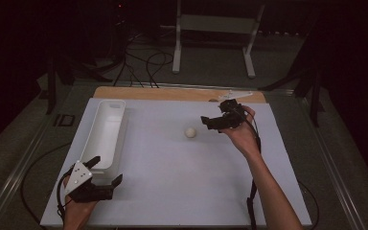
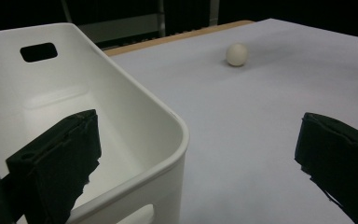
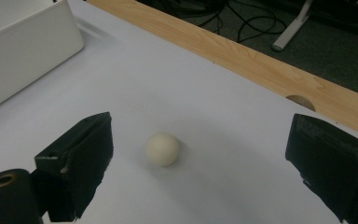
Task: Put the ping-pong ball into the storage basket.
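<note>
Our right gripper (image 3: 200, 163) holds its jaws wide, the small cream ball (image 3: 162, 149) lying free on the surface between them, nearer the left jaw. Closing off-centre could flick it away. Our left gripper (image 2: 191, 163), jaws wide, straddles the white bin (image 2: 135, 107) rim.

We see a small cream-white ball (image 1: 190, 132), round, smooth and matte, resting alone on the white sheet that covers the desk (image 1: 182, 182), toward its far right part. In the right gripper view the ball (image 3: 162, 149) lies on the sheet in front of the gap between the two spread black jaws, touching neither. In the left gripper view it (image 2: 237, 54) sits far off, well apart from the white bin (image 2: 135, 107).
</note>
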Demonstrator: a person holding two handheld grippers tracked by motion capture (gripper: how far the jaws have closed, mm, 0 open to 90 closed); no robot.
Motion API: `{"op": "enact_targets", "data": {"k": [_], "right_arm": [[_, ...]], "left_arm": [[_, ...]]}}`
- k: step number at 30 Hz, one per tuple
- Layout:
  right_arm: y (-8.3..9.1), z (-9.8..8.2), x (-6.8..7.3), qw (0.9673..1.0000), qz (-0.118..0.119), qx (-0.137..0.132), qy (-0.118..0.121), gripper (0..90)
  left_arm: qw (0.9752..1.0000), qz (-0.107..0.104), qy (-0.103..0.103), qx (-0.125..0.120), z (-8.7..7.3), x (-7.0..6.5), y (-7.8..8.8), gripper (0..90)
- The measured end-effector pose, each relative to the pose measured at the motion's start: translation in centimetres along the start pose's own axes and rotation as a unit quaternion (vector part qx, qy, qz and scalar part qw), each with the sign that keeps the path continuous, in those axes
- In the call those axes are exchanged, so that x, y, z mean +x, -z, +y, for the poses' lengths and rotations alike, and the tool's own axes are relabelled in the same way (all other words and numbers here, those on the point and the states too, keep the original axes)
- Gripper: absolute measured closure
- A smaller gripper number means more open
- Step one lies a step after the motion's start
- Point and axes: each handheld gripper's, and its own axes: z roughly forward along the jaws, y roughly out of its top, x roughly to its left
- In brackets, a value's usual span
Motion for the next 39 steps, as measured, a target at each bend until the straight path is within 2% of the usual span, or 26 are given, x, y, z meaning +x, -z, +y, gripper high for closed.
{"op": "enact_targets", "data": {"k": [11,39], "right_arm": [[-0.9,0.4,0.2,0.9999,0.004,0.011,0.001,7.0],[-3.6,1.1,0.8,0.998,0.007,0.061,0.016,7.0]], "left_arm": [[1.0,0.0,0.0,0.0,0.0,0.0,0.0,0.9],[1.0,-0.002,0.0,0.001,0.0,0.0,0.0,0.9]]}}
